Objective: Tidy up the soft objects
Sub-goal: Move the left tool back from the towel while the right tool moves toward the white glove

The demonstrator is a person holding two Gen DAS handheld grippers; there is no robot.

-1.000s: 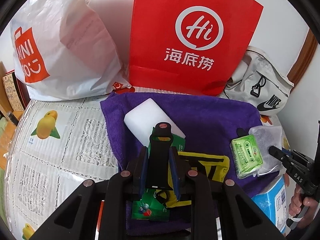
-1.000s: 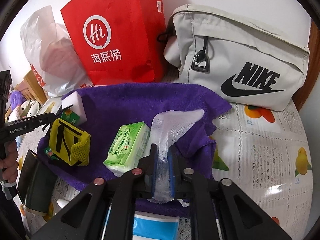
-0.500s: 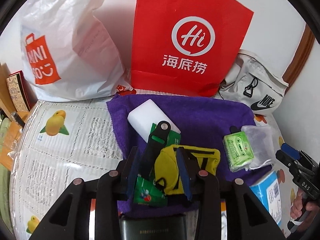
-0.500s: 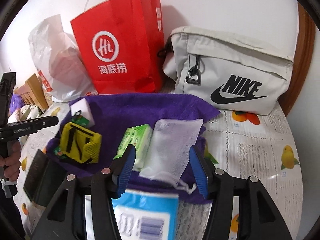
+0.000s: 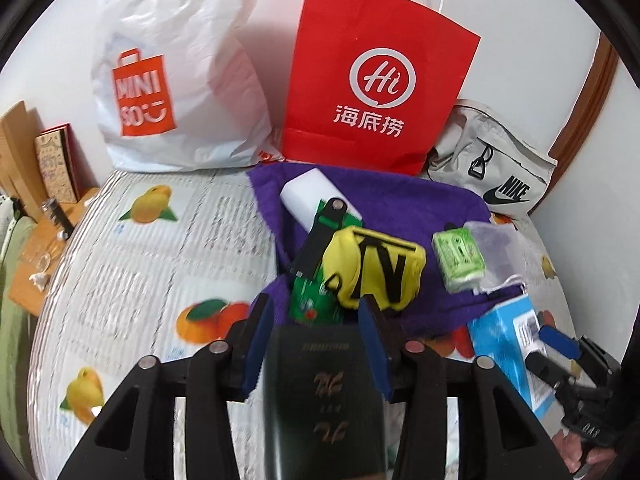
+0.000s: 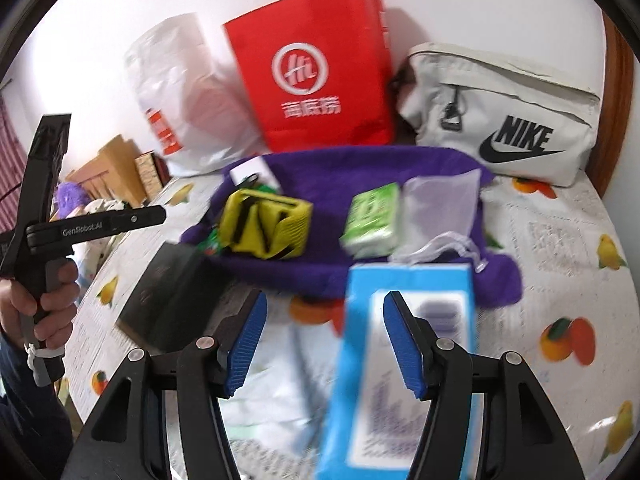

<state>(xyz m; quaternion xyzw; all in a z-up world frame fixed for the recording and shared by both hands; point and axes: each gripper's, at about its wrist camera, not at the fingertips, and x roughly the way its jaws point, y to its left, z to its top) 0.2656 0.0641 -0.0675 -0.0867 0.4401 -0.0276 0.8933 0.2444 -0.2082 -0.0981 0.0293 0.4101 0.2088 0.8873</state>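
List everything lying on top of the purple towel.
On the purple towel: a white sponge, green packet, yellow pouch, green tissue pack, mesh bag. What the pouch covers is hidden.

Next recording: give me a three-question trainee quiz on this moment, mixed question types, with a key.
1. True or false: the yellow pouch lies on the purple towel.
2. Which thing lies right beside the green tissue pack, on the side away from the yellow pouch? A) mesh bag B) red paper bag C) white sponge
3. Fill in: the box nearest the right gripper is ____ in colour.

Key:
1. True.
2. A: the mesh bag. The red paper bag stands behind the towel, and the white sponge is beyond the pouch.
3. Blue: the blue box lies under the gripper's opening jaws, not gripped.
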